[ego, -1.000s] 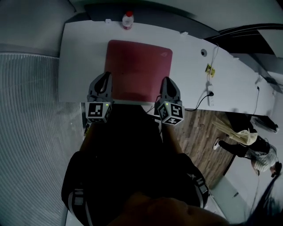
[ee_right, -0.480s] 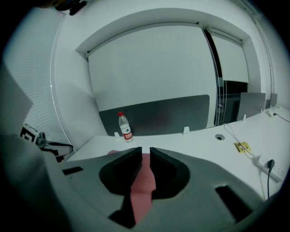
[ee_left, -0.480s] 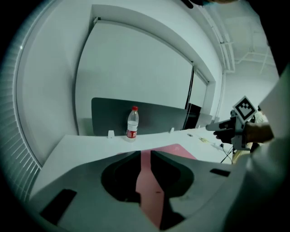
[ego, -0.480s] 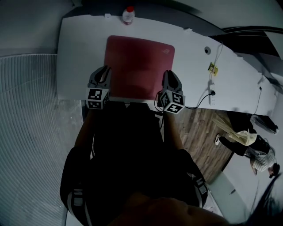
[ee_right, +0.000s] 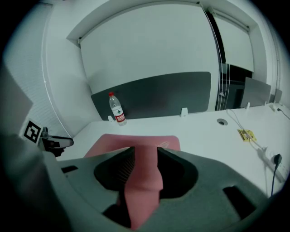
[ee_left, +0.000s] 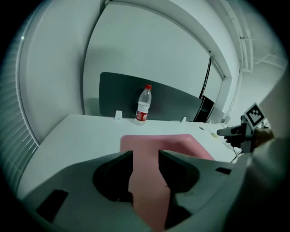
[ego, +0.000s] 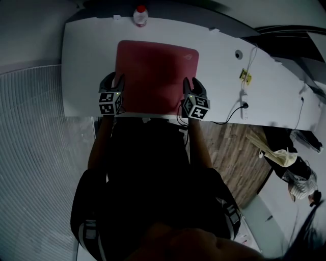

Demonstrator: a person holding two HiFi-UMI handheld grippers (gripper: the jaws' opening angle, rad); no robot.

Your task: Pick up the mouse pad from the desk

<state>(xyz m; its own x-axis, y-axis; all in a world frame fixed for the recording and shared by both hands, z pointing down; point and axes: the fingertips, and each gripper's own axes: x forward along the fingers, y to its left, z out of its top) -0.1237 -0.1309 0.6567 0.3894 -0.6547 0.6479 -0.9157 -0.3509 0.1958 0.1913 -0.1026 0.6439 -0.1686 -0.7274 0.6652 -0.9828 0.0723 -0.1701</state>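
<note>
Red mouse pad (ego: 153, 71) lies flat on the white counter (ego: 86, 61), spanning the space between the two claws, with its near edge close to the counter's near edge.

Pose: both forearms reach forward from the body, roughly parallel. The left forearm (ego: 98, 148) leads to the left claw (ego: 114, 79) and the right forearm (ego: 199, 148) to the right claw (ego: 191, 81). Each claw is level, points away from the person, and carries its marker cube uppermost at the rear. Both sit at about the same depth over the near part of the counter.

Left claw (ee_left: 145, 156): jaws apart by a moderate gap, nothing clamped. The pad's left margin (ee_left: 172, 142) shows through the gap and runs ahead and to the right of this claw. The right claw appears far to its right in the left gripper view.

Right claw (ee_right: 145, 152): jaws likewise apart by a moderate gap, holding nothing. The pad (ee_right: 140, 139) fills the gap, and its right margin lies just ahead of this claw; most of the pad lies ahead and to the left.

Whether either claw touches the pad surface cannot be determined.

Also noted: a clear bottle (ego: 140, 15) with a red cap stands well ahead of the left claw, beyond the pad's far edge (ee_left: 143, 105) (ee_right: 116, 108). A power strip (ego: 243, 113) lies well to the right of the right claw.
</note>
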